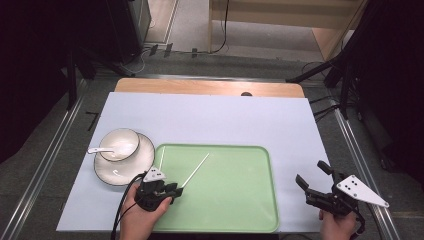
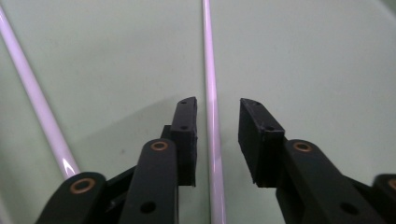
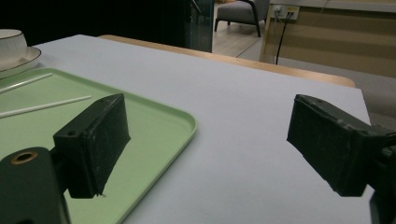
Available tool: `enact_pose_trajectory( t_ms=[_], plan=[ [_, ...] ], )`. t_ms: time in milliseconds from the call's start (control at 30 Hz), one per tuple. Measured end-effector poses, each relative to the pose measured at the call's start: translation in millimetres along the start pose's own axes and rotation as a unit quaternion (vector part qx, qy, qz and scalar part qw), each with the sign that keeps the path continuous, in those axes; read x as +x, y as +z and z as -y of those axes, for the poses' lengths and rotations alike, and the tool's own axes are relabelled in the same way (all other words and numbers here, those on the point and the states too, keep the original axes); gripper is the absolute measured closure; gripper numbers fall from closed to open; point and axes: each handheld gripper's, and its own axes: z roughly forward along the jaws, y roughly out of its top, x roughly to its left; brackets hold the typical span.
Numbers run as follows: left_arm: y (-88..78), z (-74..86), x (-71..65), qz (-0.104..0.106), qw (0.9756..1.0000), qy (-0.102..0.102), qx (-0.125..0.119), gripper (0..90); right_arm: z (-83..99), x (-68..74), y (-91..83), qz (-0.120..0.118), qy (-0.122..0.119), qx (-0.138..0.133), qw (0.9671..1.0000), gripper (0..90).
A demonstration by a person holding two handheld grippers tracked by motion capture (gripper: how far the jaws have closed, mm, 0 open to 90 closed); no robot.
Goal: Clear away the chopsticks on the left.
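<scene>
Chopstick between the left claw's parted jaws on the green tray

Left claw (image 1: 172, 191) low over the near-left part of the green tray (image 1: 235, 200), pointed along one white chopstick (image 1: 195, 170). Seen from the left gripper view, that chopstick (image 2: 212, 116) running straight up between the two black jaws, with a sliver of tray showing on each side of it; pads not pressing on it, so open around it rather than gripping. Chopstick lying flat on the tray surface. Second white chopstick (image 1: 161, 157) lying to the left near the tray's left edge, angled away from the first; in the left gripper view, second chopstick (image 2: 37, 100) slanting across the left side, well outside the jaws.

Right claw (image 1: 312, 175) held over the white tabletop (image 1: 210, 120) to the right of the tray, jaws spread wide with nothing between them. In the right gripper view, right claw (image 3: 205, 144) aimed across the tabletop, tray corner (image 3: 182, 123) under its left jaw, both chopsticks visible far off on the tray.

White bowl (image 1: 120, 145) sitting on a white plate (image 1: 142, 162) just left of the tray's far-left corner, white spoon (image 1: 100, 149) resting on the bowl's left rim with its handle sticking outward
</scene>
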Motion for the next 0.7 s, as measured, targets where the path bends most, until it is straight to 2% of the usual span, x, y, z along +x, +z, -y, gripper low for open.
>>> enact_pose_trajectory(
  t_ms=[100,133,200,300,367,467,533,567,633,700],
  plan=[
    [1.6,-10.4,-2.6,0.002,0.9998,0.014,-0.015,77.7,0.3,-0.3,0.7,0.000,0.000,0.002,1.0000,13.0],
    [4.6,-15.4,-4.7,0.007,0.9995,0.026,-0.015,78.9,0.3,0.1,1.0,-0.001,0.000,0.001,1.0000,13.0],
    [11.1,-22.5,-7.9,0.022,0.9990,0.034,-0.018,80.9,0.2,0.9,1.3,-0.002,-0.001,0.002,1.0000,13.0],
    [25.4,-33.7,-13.2,0.020,0.9985,0.050,-0.006,89.5,0.2,0.8,0.6,-0.001,0.000,0.001,1.0000,13.0],
    [36.0,-40.4,-16.2,0.011,0.9979,0.064,-0.003,90.0,0.3,-0.4,0.0,-0.001,0.001,0.000,1.0000,13.0],
    [50.6,-46.7,-18.0,0.000,0.9974,0.072,0.004,90.0,0.9,-1.7,-0.7,0.000,0.004,0.000,1.0000,12.9],
    [59.6,-48.6,-17.0,-0.016,0.9972,0.071,0.014,90.0,1.1,-2.4,-0.7,-0.001,0.003,-0.001,1.0000,12.9],
    [61.6,-48.3,-15.8,-0.019,0.9975,0.067,0.011,90.0,1.1,-2.3,-1.0,-0.001,0.004,0.000,1.0000,12.9],
    [60.7,-48.4,-13.1,-0.026,0.9980,0.057,0.008,90.0,1.2,-2.4,-1.3,0.000,0.005,0.000,1.0000,13.0],
    [57.1,-47.8,-9.4,-0.047,0.9973,0.055,0.008,90.0,1.6,-3.0,-1.3,-0.001,0.004,0.000,1.0000,12.9]
  ],
)
